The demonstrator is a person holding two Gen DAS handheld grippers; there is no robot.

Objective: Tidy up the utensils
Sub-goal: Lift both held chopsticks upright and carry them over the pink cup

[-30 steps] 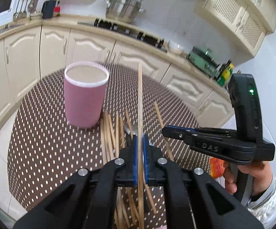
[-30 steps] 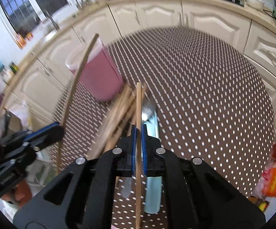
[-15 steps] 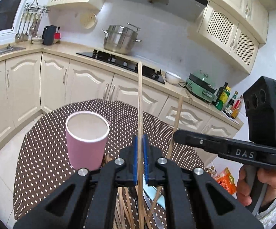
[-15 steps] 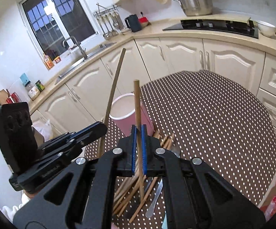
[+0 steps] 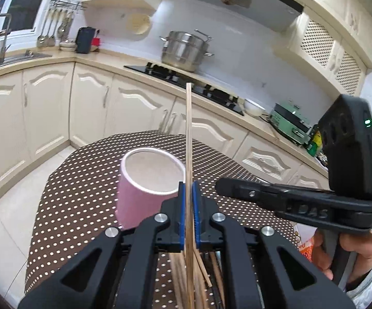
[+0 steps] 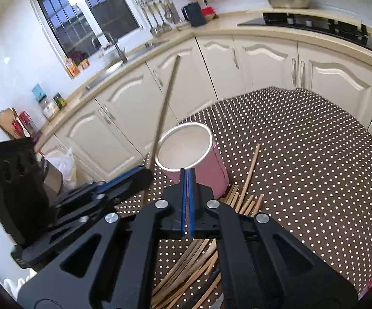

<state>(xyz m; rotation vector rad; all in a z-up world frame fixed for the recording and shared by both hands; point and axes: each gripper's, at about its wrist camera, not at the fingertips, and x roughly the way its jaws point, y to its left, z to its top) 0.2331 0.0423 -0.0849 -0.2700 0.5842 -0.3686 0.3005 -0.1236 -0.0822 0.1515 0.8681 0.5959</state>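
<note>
Your left gripper (image 5: pixel 188 216) is still clamping its chopstick (image 5: pixel 188 139) upright beside the pink cup (image 5: pixel 144 188). Your right gripper (image 6: pixel 187 203), pads together, is now showing no stick; whether it dropped in, I cannot tell. The pile (image 6: pixel 193 265) is waiting.

Raised letters "DAS" are read on the side of the right gripper (image 5: pixel 222 188), seen in the left wrist view. No other text is legible; bottle and packet labels are too blurred.
</note>
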